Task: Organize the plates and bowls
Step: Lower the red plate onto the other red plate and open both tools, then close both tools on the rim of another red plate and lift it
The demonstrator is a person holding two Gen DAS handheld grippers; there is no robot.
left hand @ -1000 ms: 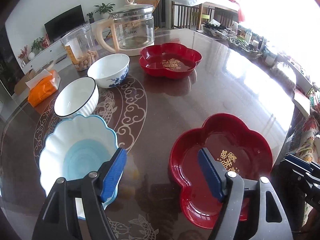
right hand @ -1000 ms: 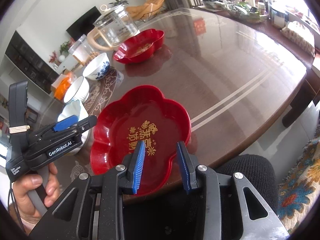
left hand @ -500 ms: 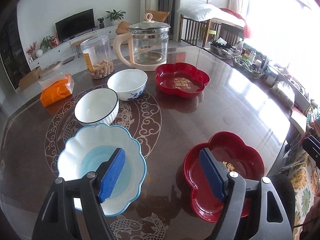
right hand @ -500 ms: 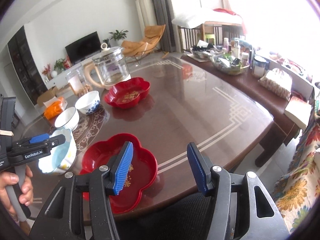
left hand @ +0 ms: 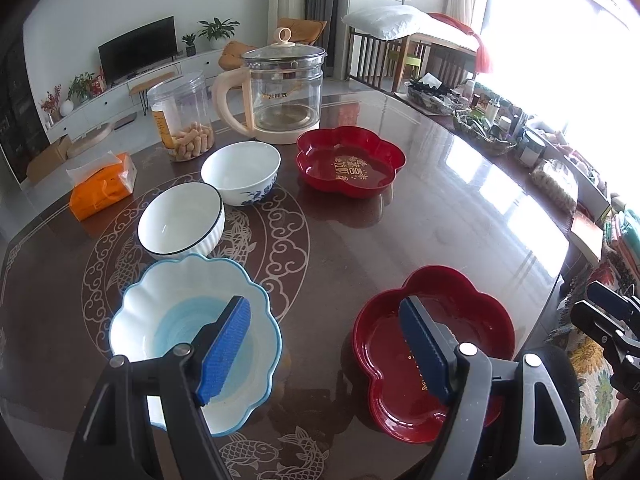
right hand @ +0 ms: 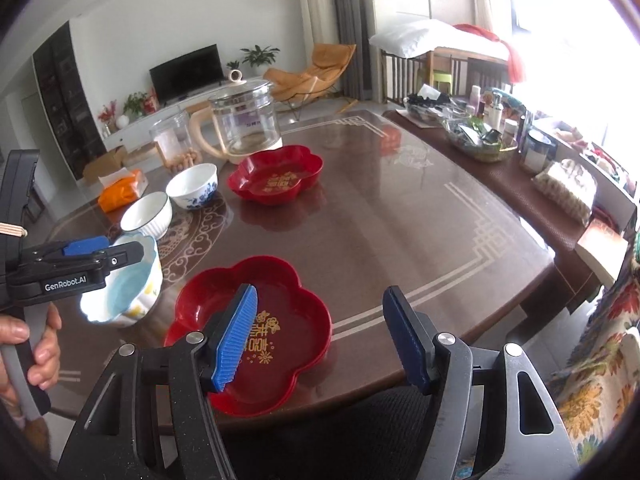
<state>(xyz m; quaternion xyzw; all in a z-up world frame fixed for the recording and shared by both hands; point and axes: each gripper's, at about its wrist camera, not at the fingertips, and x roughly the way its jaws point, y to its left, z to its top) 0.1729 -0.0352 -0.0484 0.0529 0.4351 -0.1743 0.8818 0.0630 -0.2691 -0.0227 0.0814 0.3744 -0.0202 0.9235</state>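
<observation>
Both my grippers are up off the table now, nothing held.

A second ago my right gripper (right hand: 320, 336) sat low over the near red plate (right hand: 288, 312) with its jaws narrow; now it is higher and its jaws are opening wide, with nothing between them. My left gripper (left hand: 324, 344) is wide open and empty, above the table (left hand: 440, 220) between the scalloped blue bowl (left hand: 168, 320) and that plate. The far red plate (left hand: 350, 162), the black-rimmed bowl (left hand: 180, 222) and the blue-patterned bowl (left hand: 240, 172) have not moved.
</observation>
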